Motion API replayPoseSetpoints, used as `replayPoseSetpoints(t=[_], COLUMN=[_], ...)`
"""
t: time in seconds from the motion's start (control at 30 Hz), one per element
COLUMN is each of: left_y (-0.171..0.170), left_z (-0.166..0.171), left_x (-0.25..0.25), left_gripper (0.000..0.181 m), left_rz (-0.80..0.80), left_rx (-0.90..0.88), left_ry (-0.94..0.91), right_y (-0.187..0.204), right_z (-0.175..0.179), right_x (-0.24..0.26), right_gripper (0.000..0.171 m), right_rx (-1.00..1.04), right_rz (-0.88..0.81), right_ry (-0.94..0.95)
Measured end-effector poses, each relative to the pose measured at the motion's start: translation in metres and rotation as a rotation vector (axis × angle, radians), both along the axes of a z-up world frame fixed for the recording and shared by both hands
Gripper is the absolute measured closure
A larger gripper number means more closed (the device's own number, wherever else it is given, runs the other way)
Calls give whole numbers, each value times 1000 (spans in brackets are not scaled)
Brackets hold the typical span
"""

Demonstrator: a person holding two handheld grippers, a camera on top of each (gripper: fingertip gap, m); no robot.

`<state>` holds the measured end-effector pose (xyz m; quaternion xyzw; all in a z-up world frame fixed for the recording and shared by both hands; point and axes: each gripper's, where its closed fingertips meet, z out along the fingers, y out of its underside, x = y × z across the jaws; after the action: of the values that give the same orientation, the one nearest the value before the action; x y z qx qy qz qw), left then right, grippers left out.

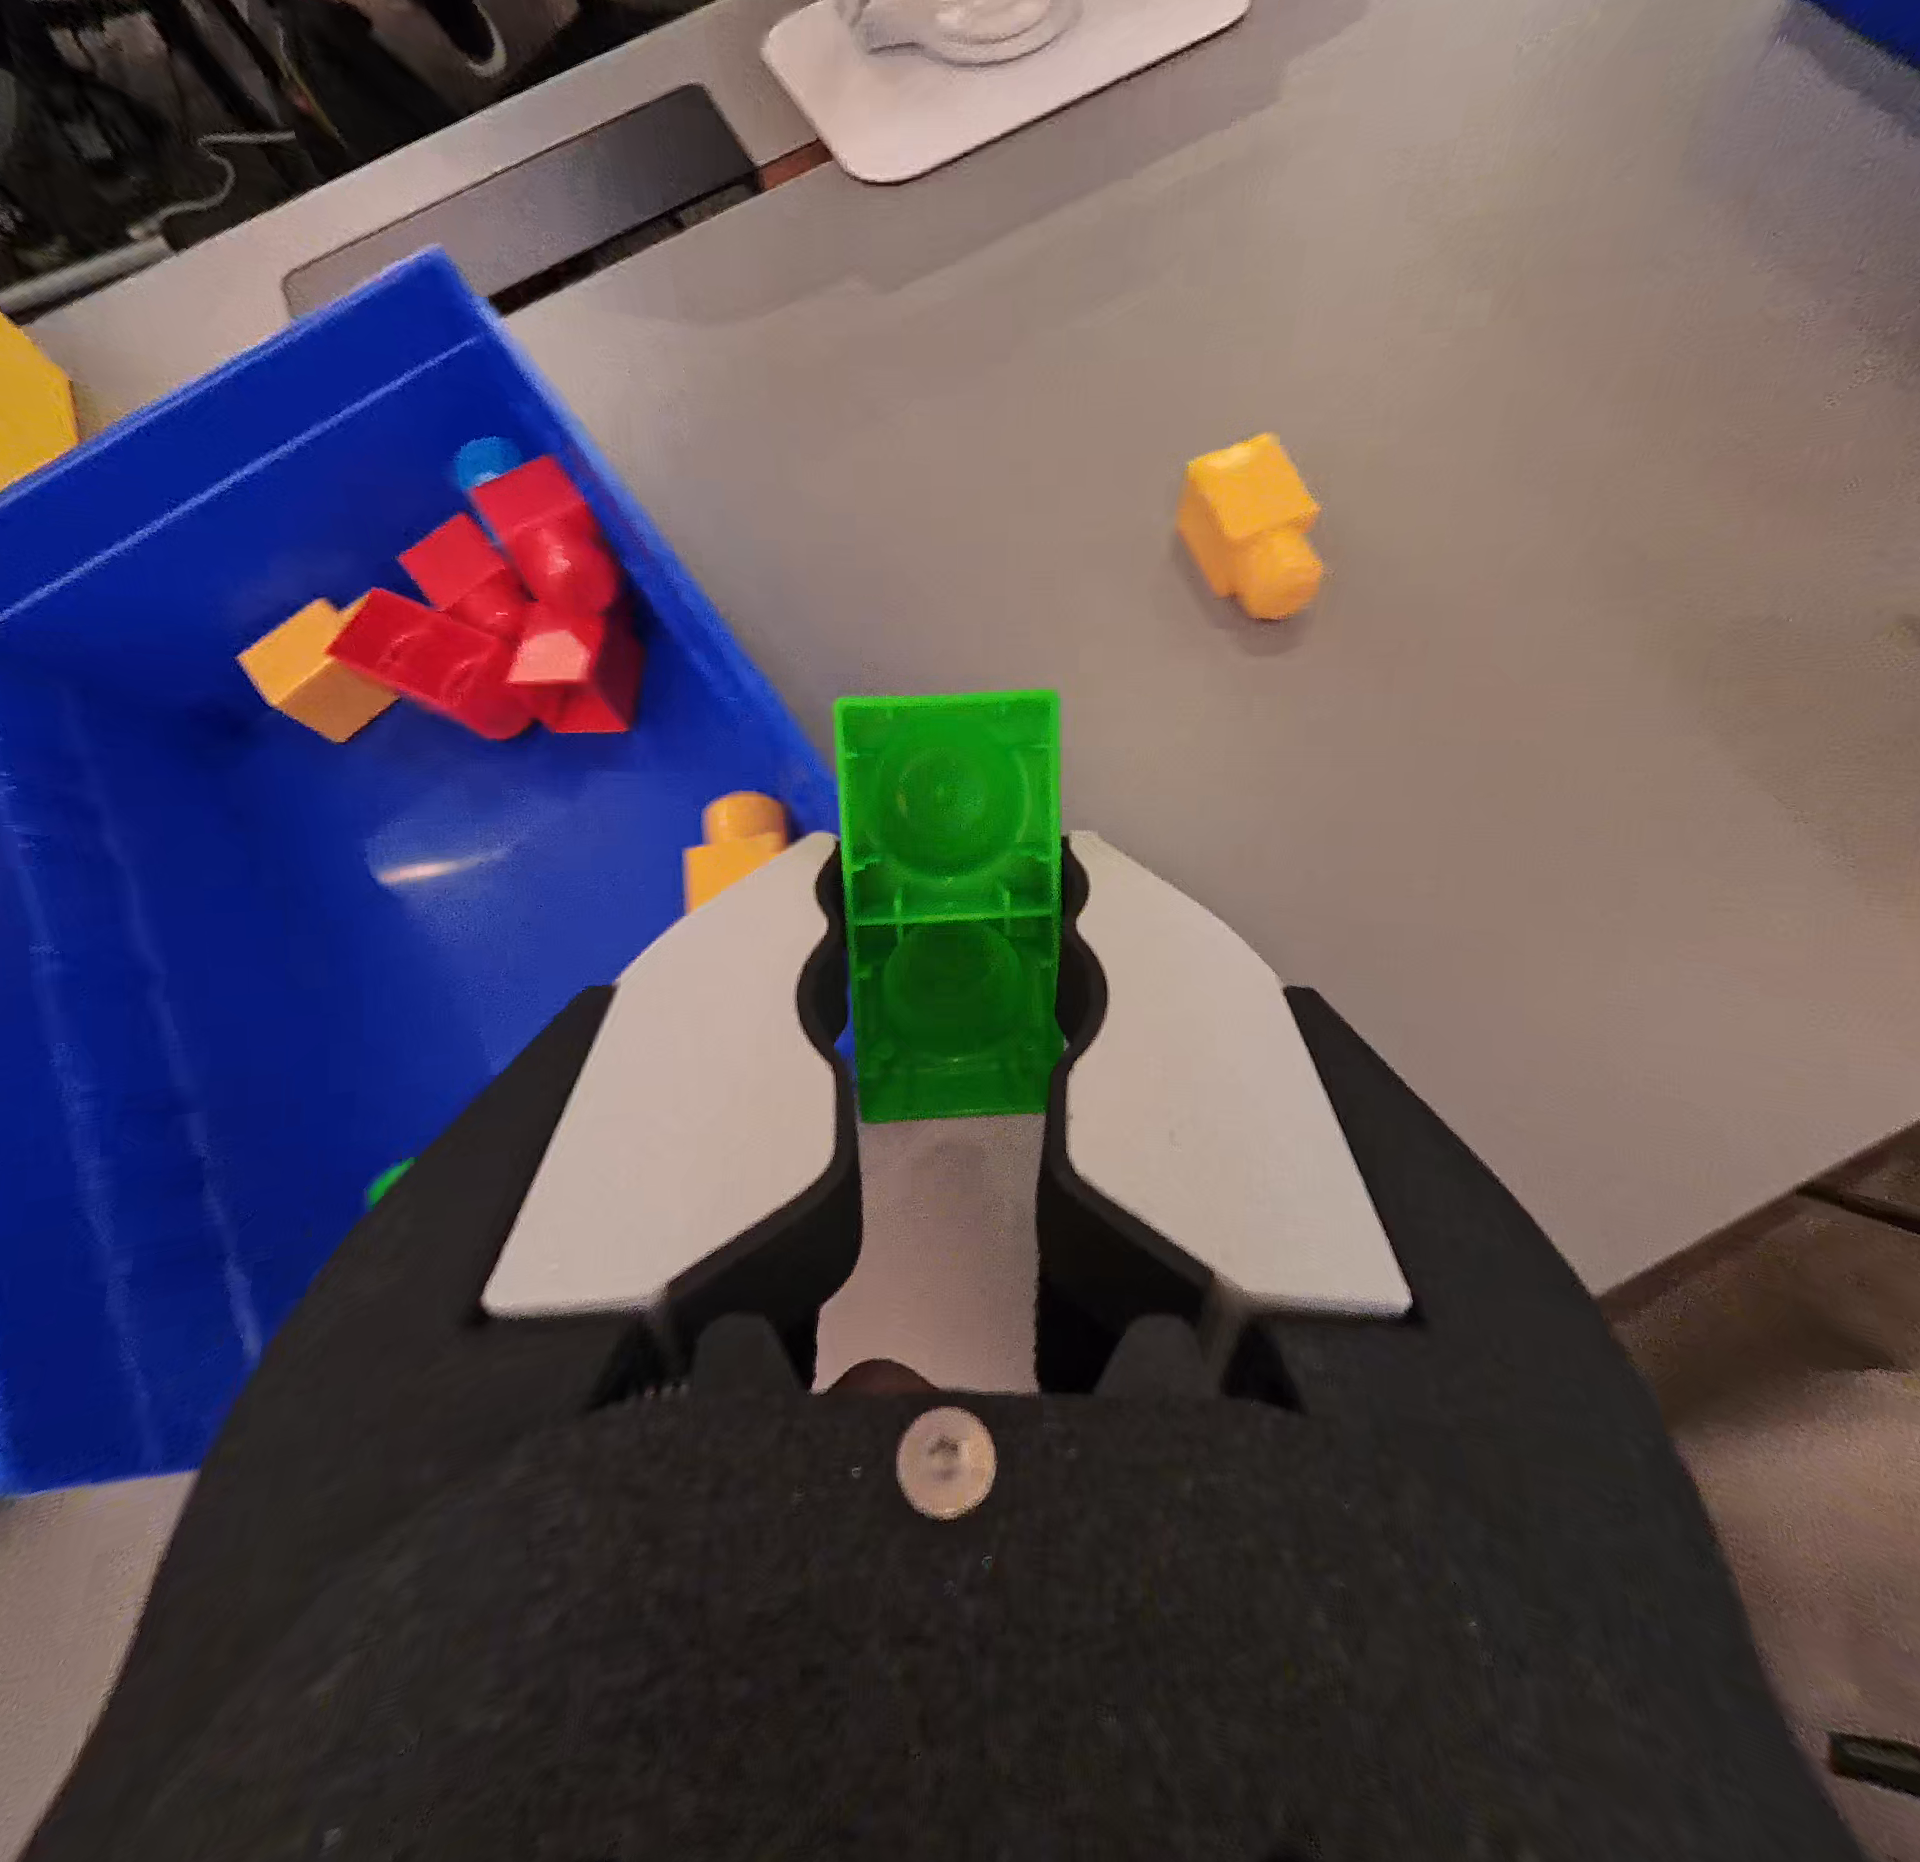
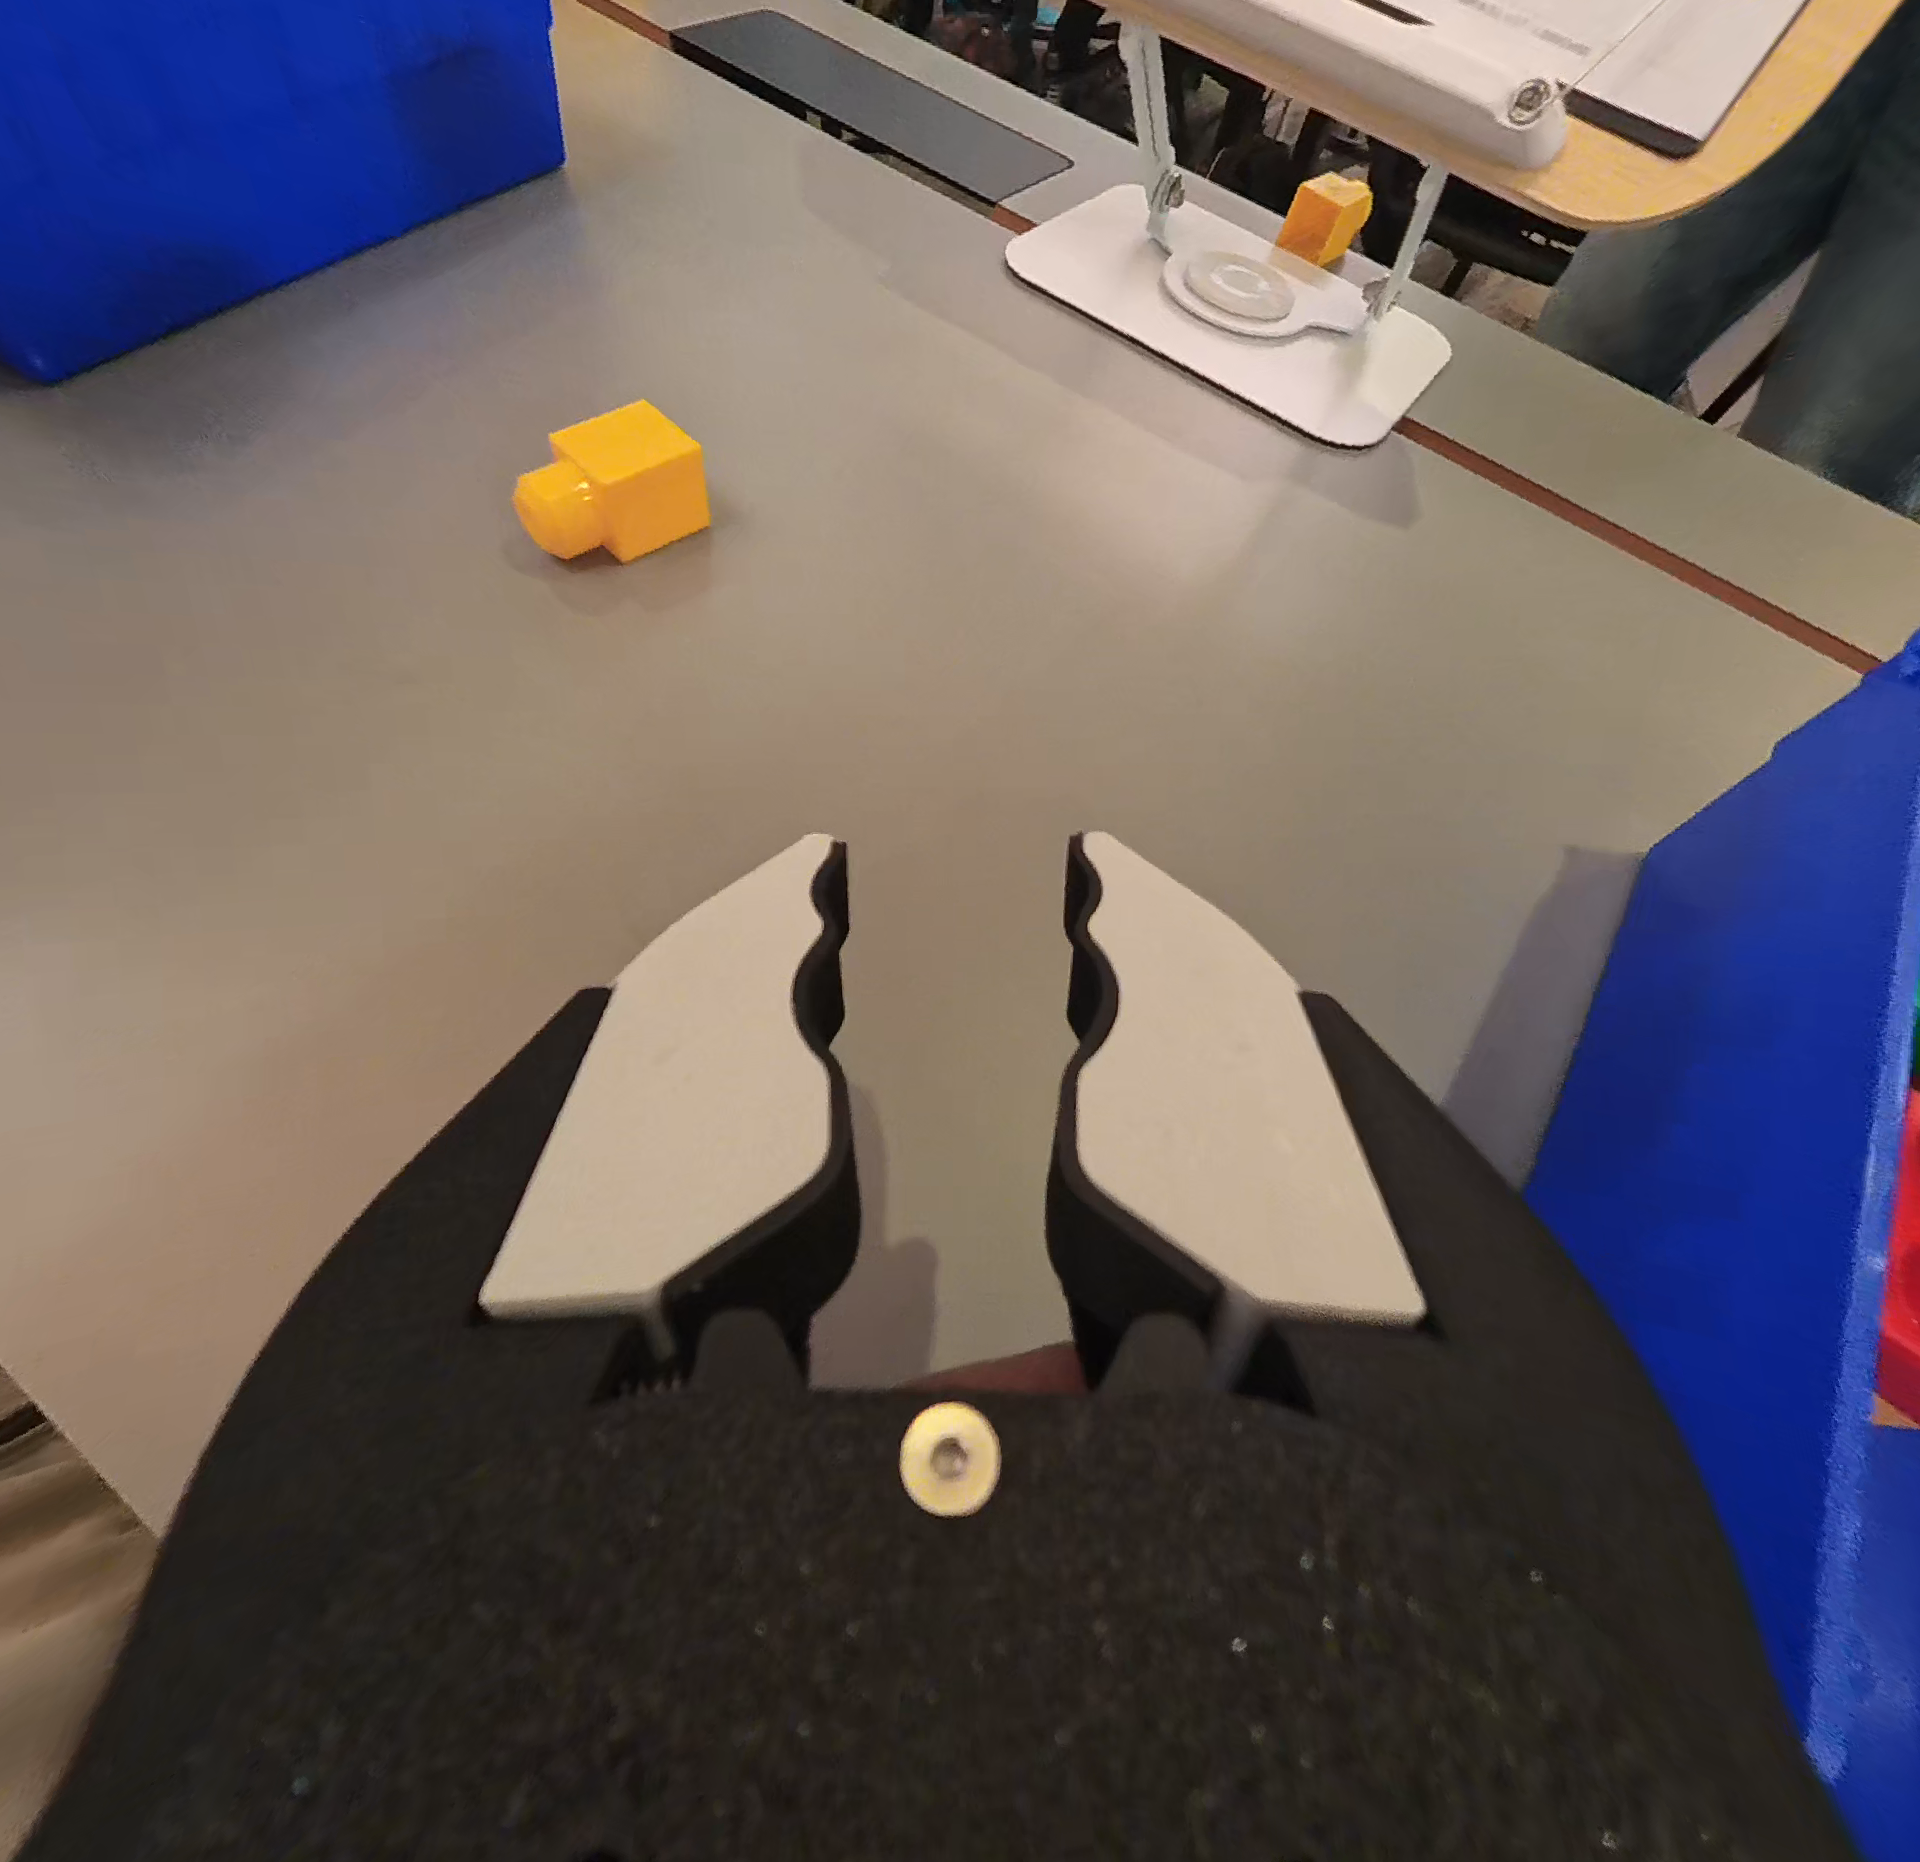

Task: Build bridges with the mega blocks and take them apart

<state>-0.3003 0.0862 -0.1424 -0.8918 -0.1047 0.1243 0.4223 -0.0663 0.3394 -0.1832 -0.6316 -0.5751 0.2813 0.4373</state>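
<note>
No bridge stands yet. The left hand-held gripper (image 1: 948,856) clamps a green two-stud block (image 1: 948,908) above the tabletop (image 1: 1455,306); the right hand-held gripper (image 2: 956,856) gapes empty; one yellow block (image 2: 613,482) lies loose.

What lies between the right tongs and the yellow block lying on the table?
Nothing: in the right wrist view only bare grey table lies between the open, empty right tongs and the yellow block, which lies on its side ahead and to the left.

Our left gripper (image 1: 948,856) has its jaws clamped on something, while our right gripper (image 2: 956,856) holds its jaws parted, empty.
</note>
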Motion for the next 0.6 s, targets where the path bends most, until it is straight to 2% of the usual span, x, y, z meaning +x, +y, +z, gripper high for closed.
replayPoseSetpoints(t=[0.1, 0.3, 0.6], left_y=[9, 46, 133], left_z=[-16, -54, -45], left_x=[35, 91, 104], left_gripper=[145, 145, 145], left_rz=[-37, -129, -238], left_rx=[-5, 13, 33], left_ry=[47, -95, -112], right_y=[-2, 1, 8], right_z=[-1, -2, 0], right_x=[0, 6, 15], right_gripper=[131, 131, 131], right_rx=[3, -2, -21], right_rz=[8, -6, -24], right_ry=[-1, 11, 46])
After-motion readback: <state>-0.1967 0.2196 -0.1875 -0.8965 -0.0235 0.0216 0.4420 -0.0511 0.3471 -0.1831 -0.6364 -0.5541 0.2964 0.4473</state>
